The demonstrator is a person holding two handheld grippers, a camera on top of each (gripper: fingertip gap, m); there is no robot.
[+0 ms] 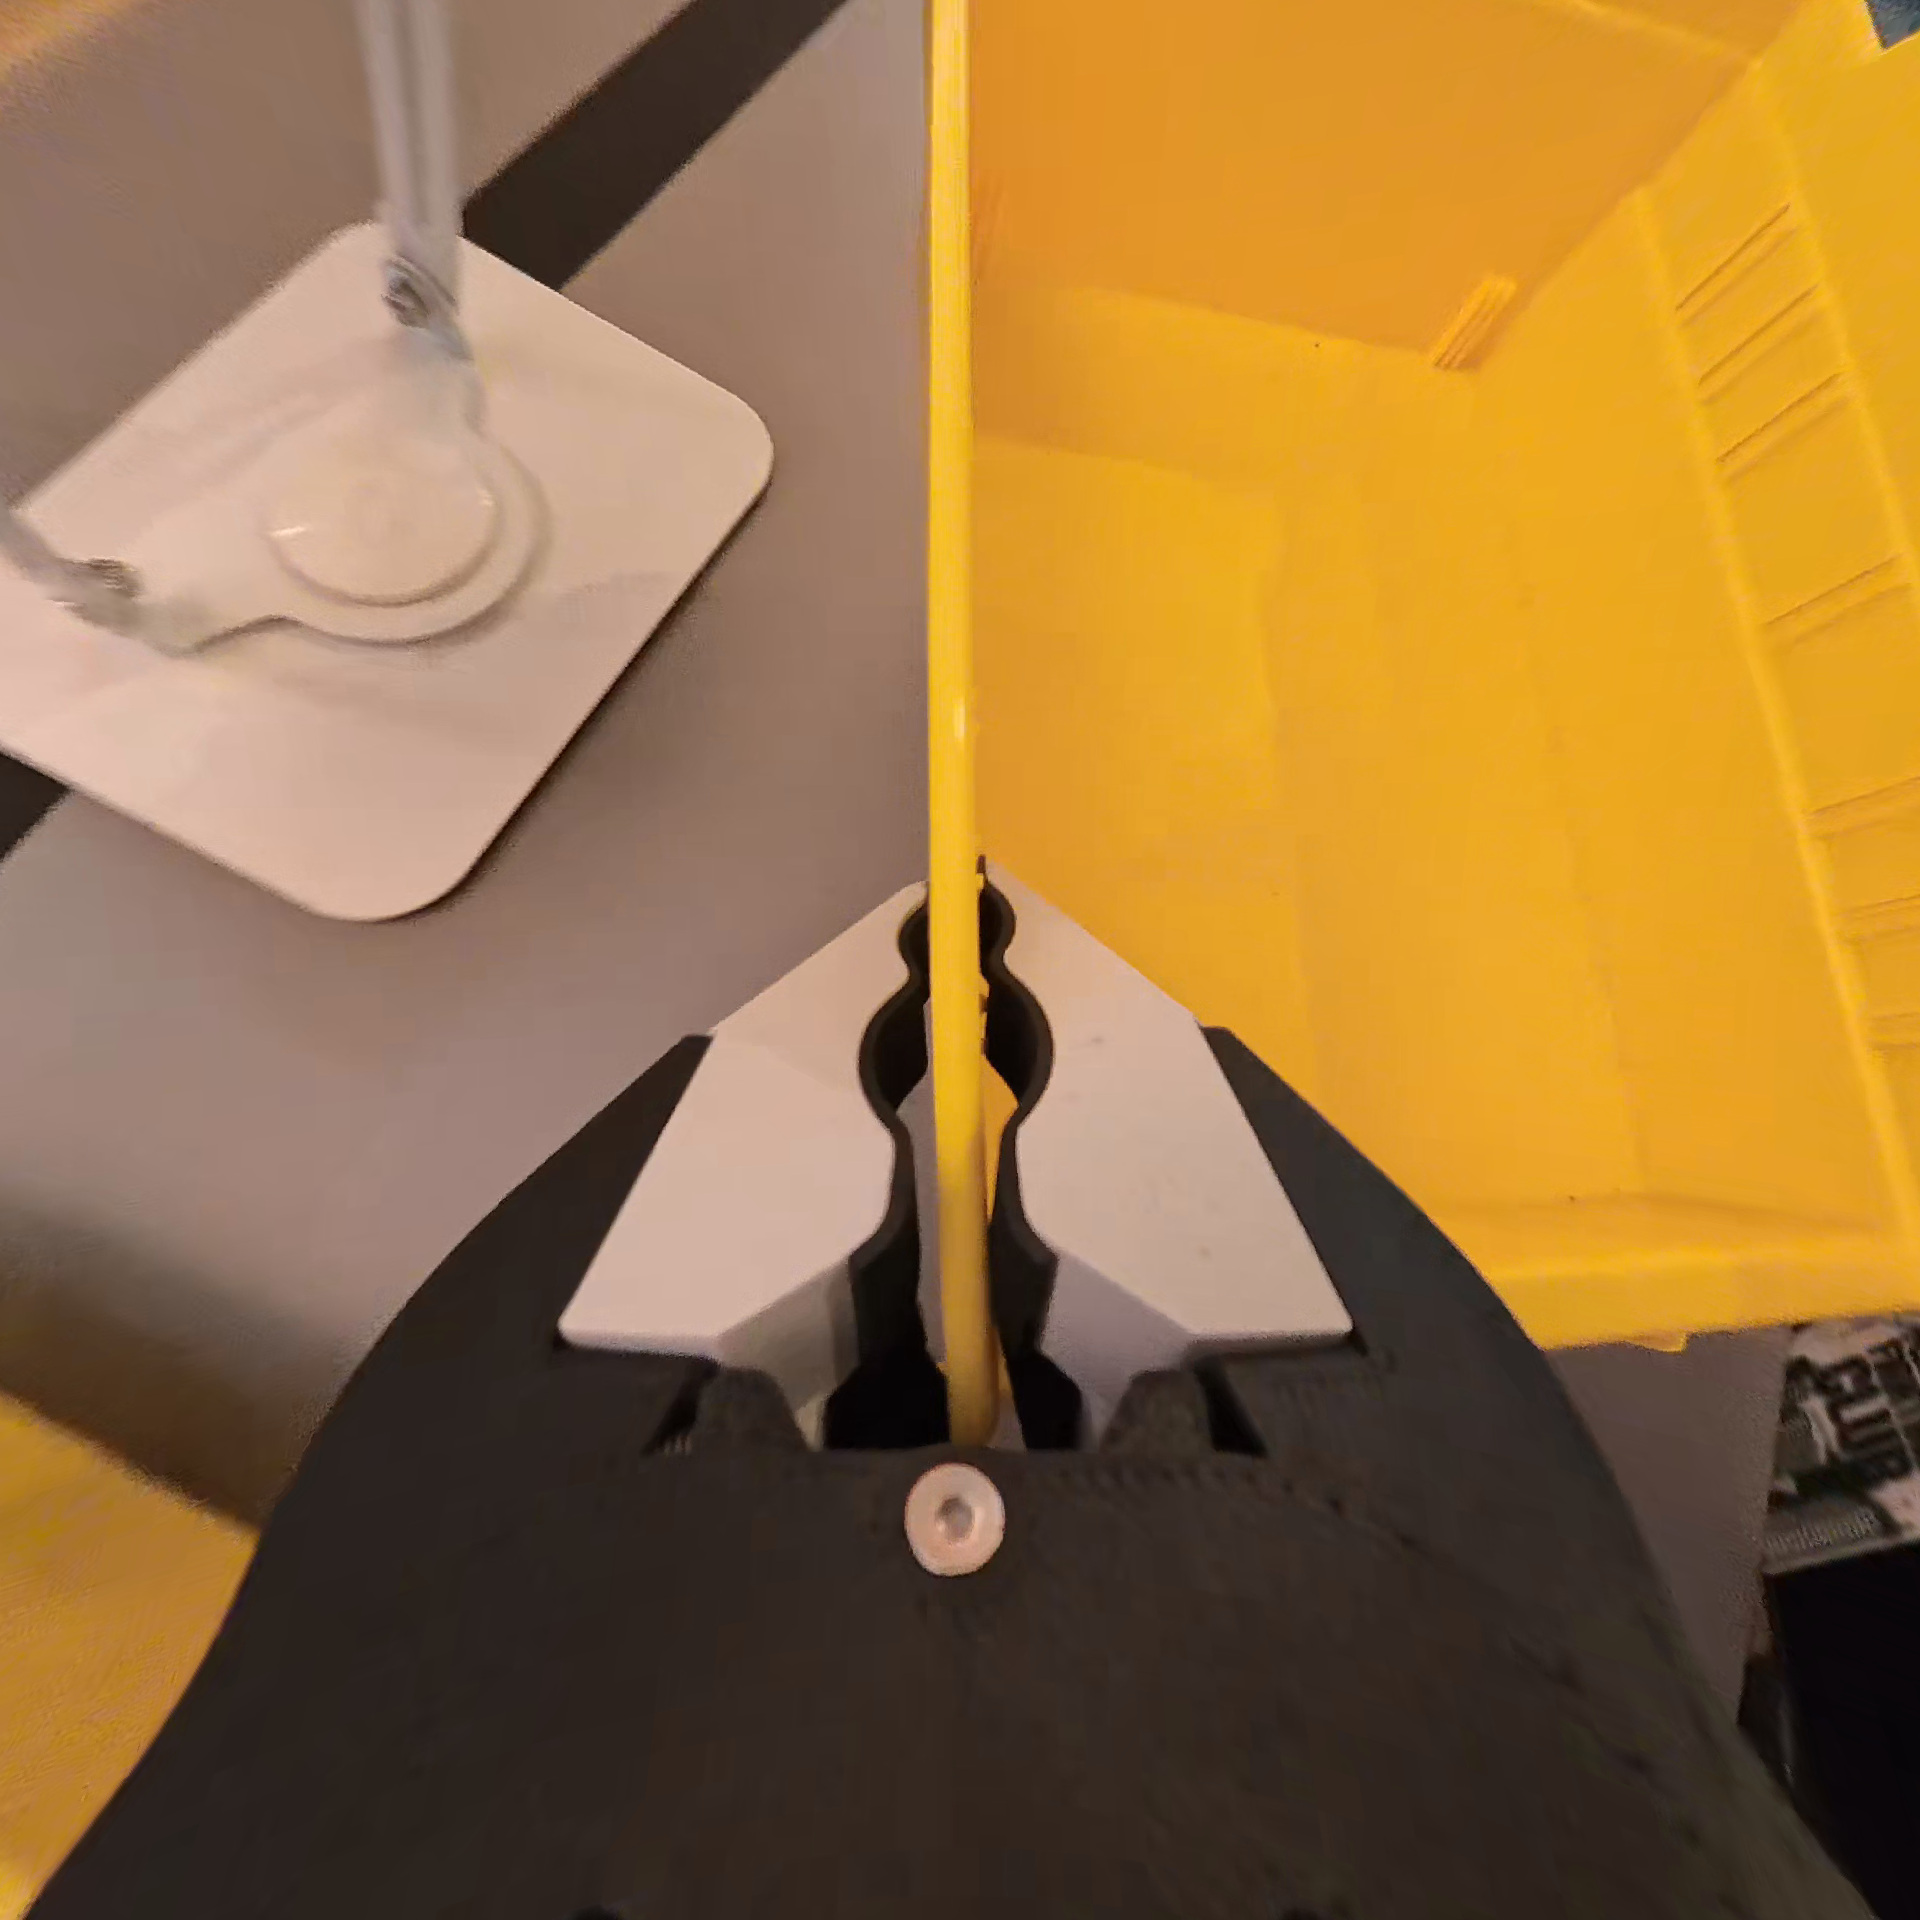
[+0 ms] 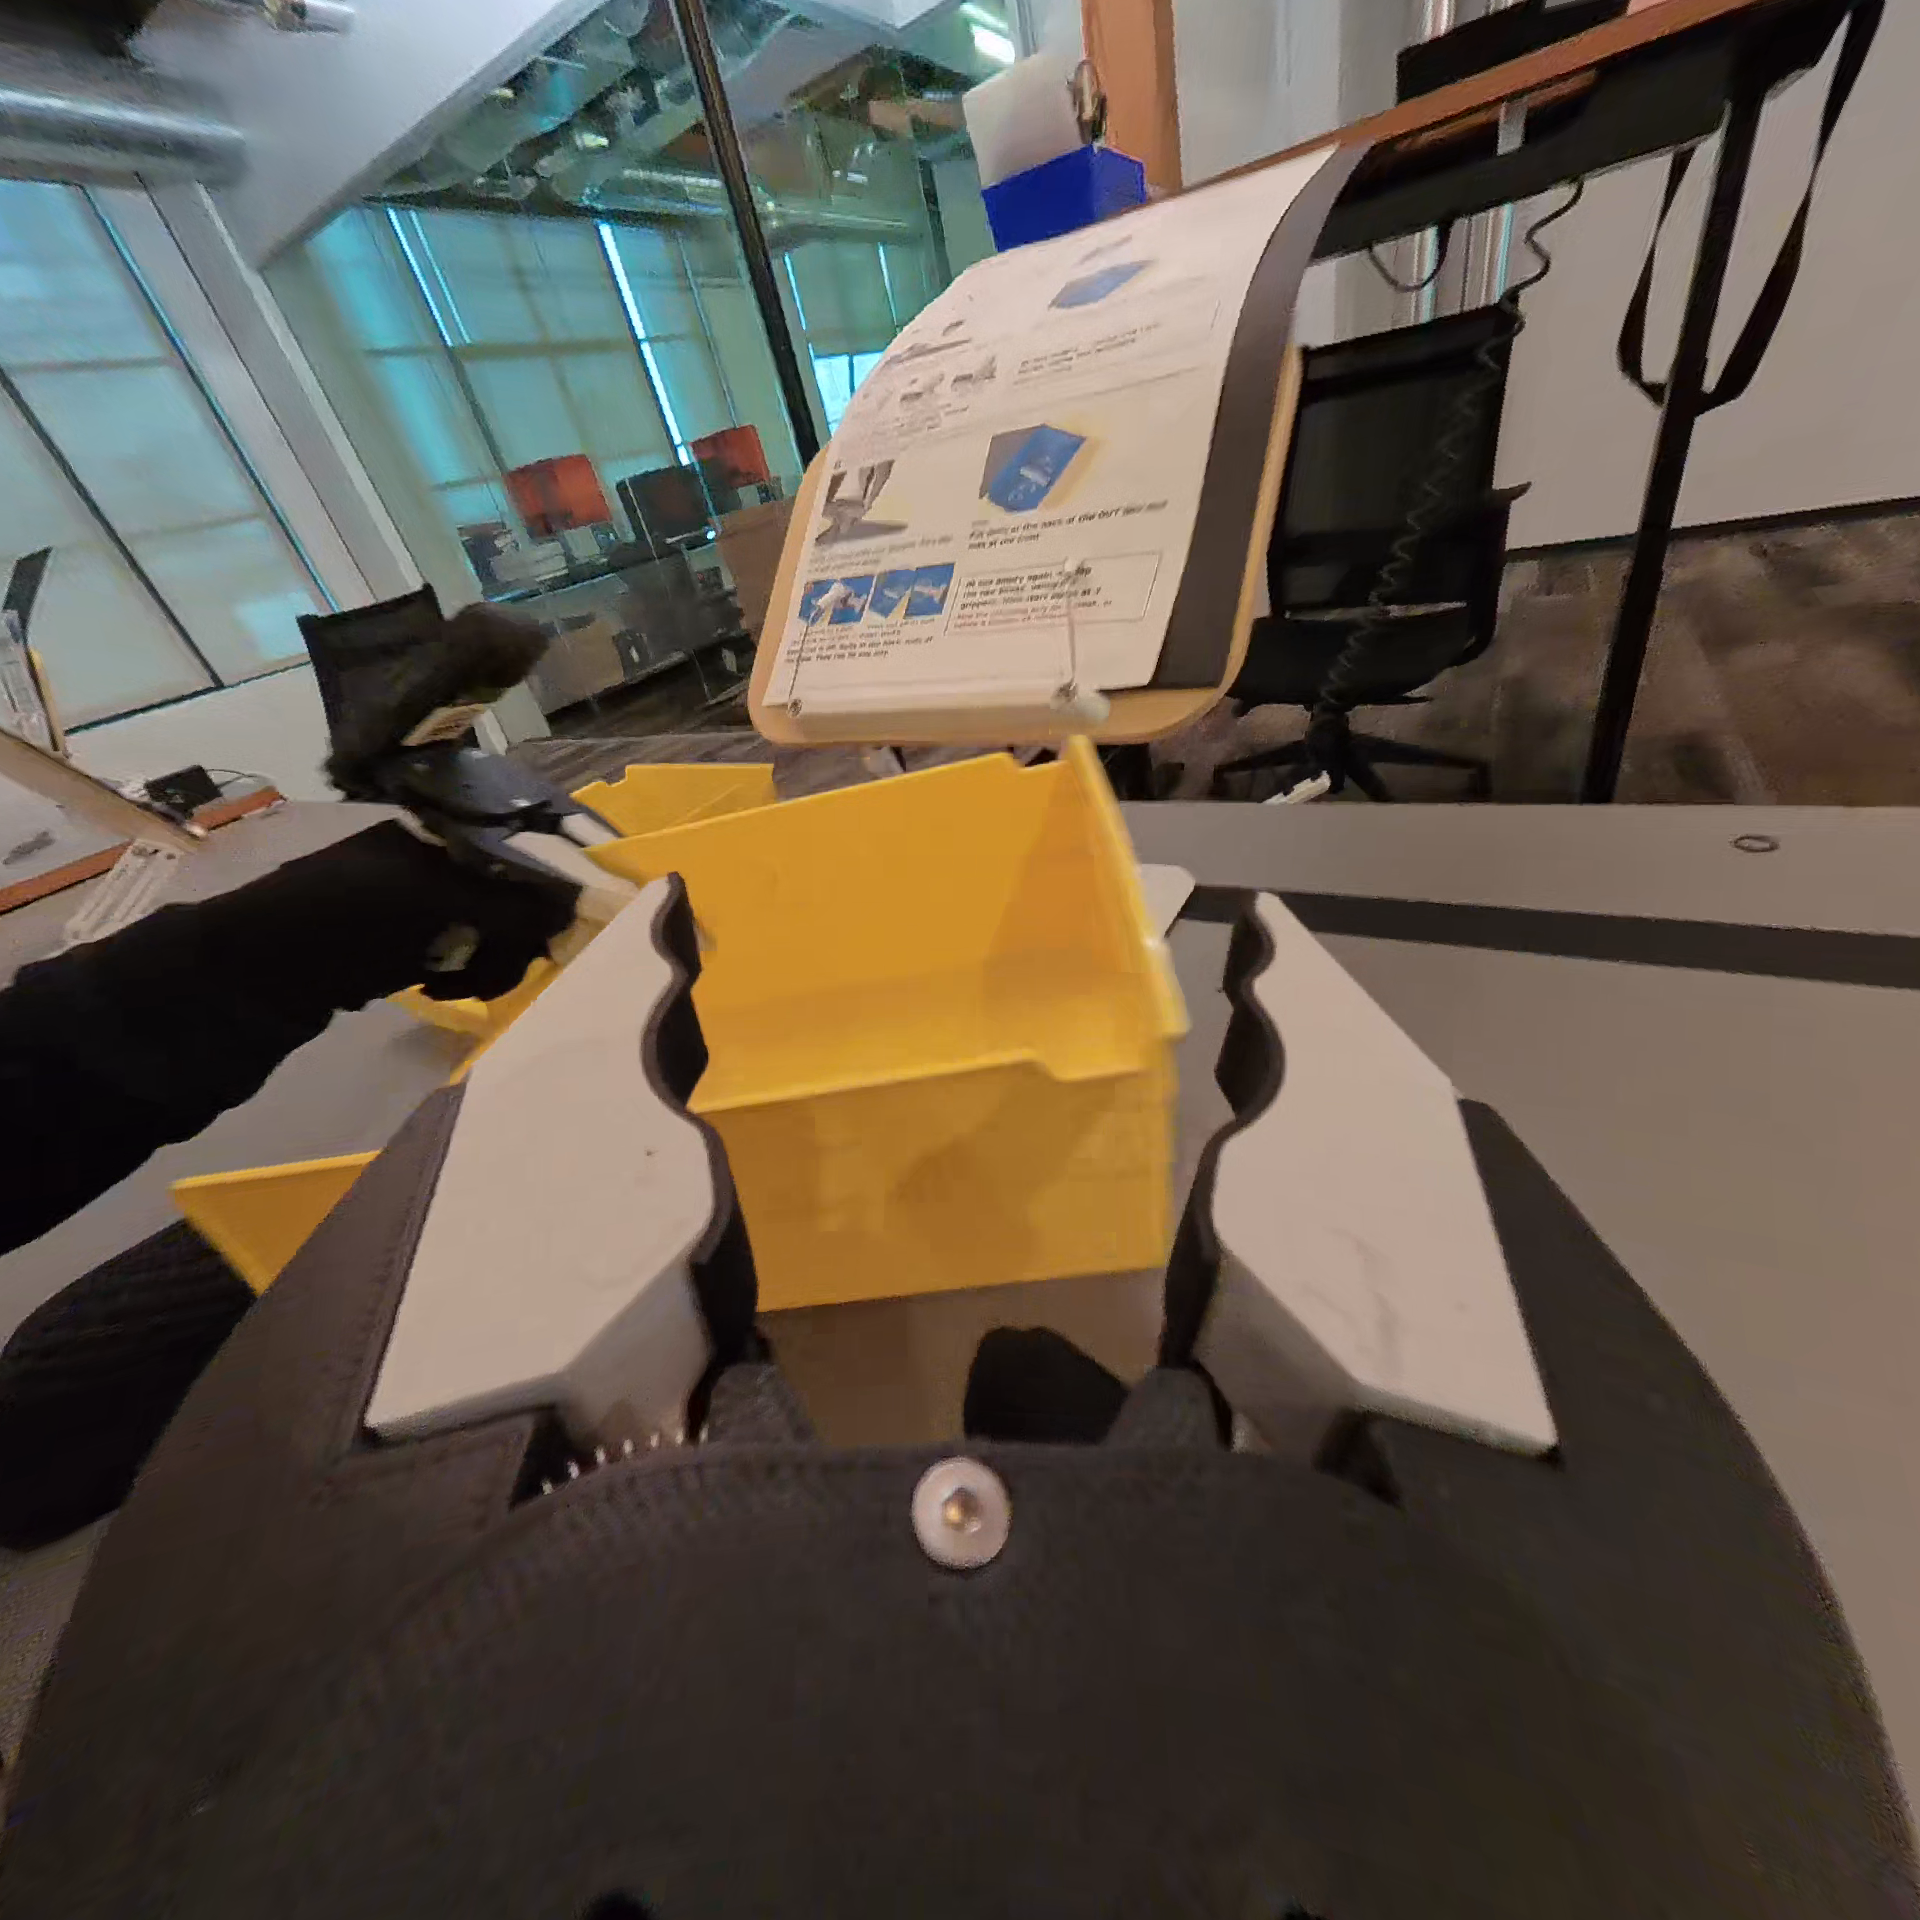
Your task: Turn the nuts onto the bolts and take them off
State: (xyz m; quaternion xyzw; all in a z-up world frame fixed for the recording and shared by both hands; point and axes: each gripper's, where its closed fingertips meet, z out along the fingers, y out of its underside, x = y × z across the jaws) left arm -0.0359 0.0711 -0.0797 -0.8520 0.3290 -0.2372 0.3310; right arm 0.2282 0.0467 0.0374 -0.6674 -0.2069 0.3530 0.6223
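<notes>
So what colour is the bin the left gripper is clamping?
Yellow. The bin shows best in the left wrist view, its wall between the left gripper.

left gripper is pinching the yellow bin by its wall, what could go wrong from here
The left gripper is shut on only the thin side wall of the yellow bin, so the bin could twist or slip out if lifted or tugged.

The white stand base with its metal rods sits close beside that wall; swinging the bin sideways might knock it.

The right gripper hangs open in front of the bin and could bump it if it advances.
</notes>
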